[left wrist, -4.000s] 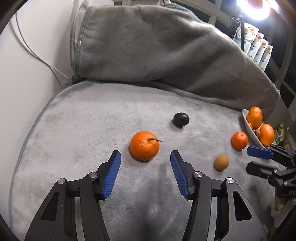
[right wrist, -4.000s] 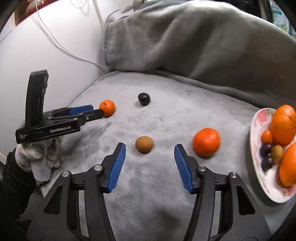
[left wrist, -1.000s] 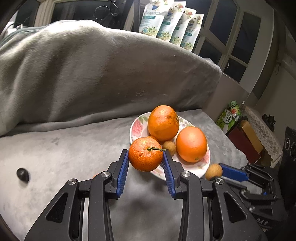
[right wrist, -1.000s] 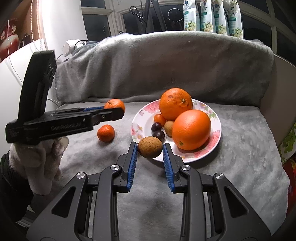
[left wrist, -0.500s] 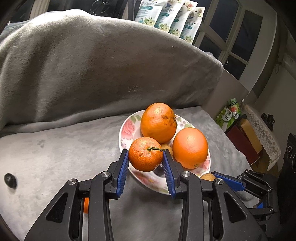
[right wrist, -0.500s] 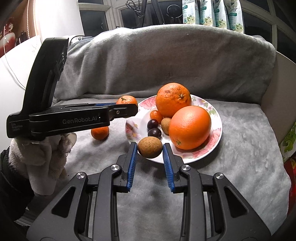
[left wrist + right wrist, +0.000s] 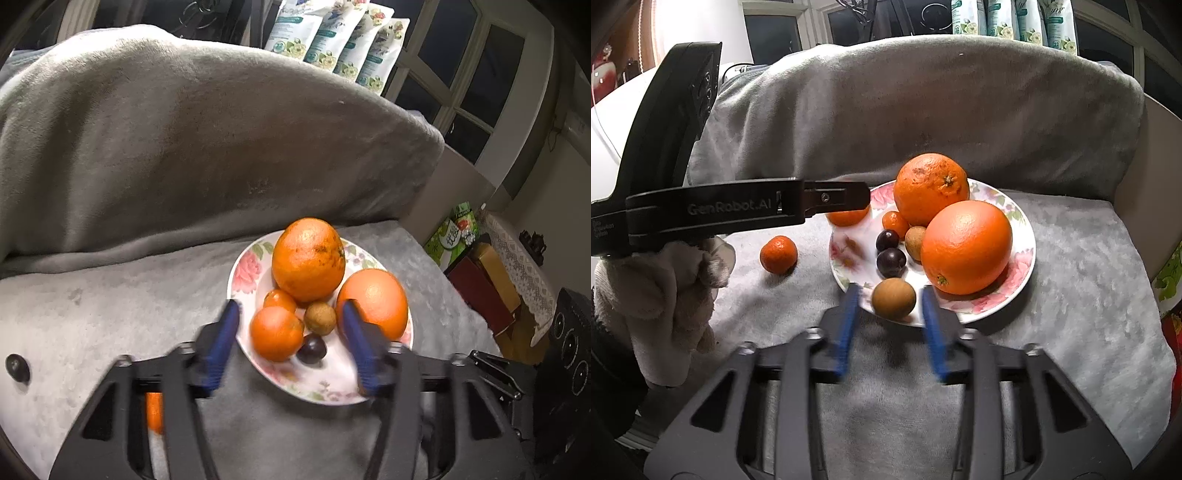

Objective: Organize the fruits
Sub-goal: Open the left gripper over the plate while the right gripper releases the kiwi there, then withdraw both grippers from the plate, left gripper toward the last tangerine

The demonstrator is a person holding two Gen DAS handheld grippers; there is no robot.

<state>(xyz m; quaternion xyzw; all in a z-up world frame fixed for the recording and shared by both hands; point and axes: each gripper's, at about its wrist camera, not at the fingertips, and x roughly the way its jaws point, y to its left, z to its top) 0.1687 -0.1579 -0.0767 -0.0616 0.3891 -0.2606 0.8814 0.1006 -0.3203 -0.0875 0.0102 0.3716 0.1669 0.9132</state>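
Observation:
A flowered white plate (image 7: 236, 273) (image 7: 1023, 229) on the grey blanket holds two big oranges (image 7: 308, 258) (image 7: 966, 247), a small orange, two dark plums (image 7: 891, 262) and a small kiwi (image 7: 320, 318). My left gripper (image 7: 290, 308) is opening, its blue fingers blurred. The stemmed mandarin (image 7: 275, 332) sits on the plate between them, untouched. My right gripper (image 7: 890, 291) is opening too. The brown kiwi (image 7: 894, 298) lies on the plate's near rim between its fingers, with a gap on each side. In the right wrist view the left gripper (image 7: 866, 197) reaches over the plate's left edge.
A loose mandarin (image 7: 778, 254) lies on the blanket left of the plate. A dark plum (image 7: 16, 365) sits far left. A gloved hand (image 7: 665, 288) holds the left gripper. The blanket-covered backrest (image 7: 184, 147) rises behind. Boxes (image 7: 480, 284) stand beyond the seat's right edge.
Both grippers carried their fruit from the blanket to the plate. Since half a second ago both sets of jaws have spread, and the mandarin and the kiwi now rest on the plate.

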